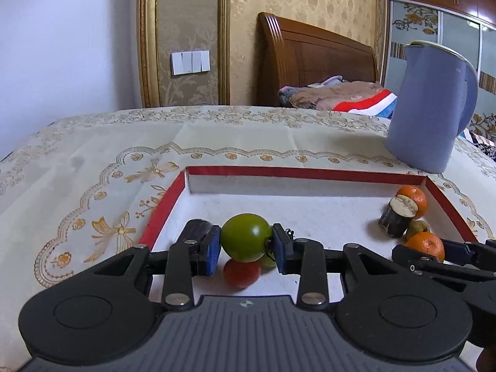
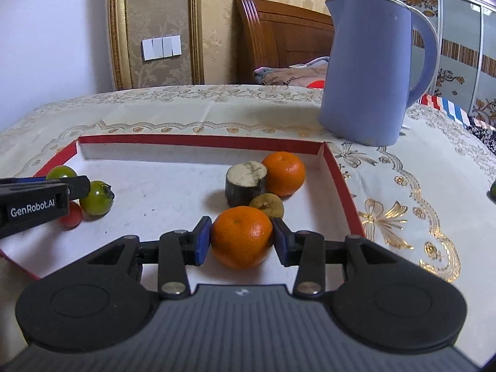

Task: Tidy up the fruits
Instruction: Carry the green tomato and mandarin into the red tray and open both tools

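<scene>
Nearest us, the left gripper point(image 1: 246, 245) has its jaws closed narrow on a green tomato point(image 1: 246, 237), pads pressing both sides. It hangs over the near-left part of the tray point(image 1: 303, 173), right above a red tomato point(image 1: 241, 274); a second green one point(image 2: 96, 197) lies just beside that. The right gripper point(image 2: 241, 240) has jaws clamped on an orange point(image 2: 241, 236), low over the near-right of the tray; we can't tell if it touches the floor yet.

Just behind that orange: a small brown fruit point(image 2: 267, 205), then a cut stub with a pale top point(image 2: 246, 182), then another orange point(image 2: 283, 173) by the far-right corner. The three sit touching or nearly so.

Beyond the tray, on the table point(image 1: 93, 161): a blue kettle point(image 2: 372, 71) near the far-right corner. One more dark green fruit point(image 2: 493, 189) sits at the right edge, outside the tray.

Risks, as we judge them:
- Tomato released from here drops on the red one and rolls, maybe bruising; cause is letting go right above it.
- Round tomato can slip out of the narrow pads if the wrist tilts.
- Orange set down tight against the brown fruit may nudge the cluster.
- The two grippers sit close; crossing paths could clash.
</scene>
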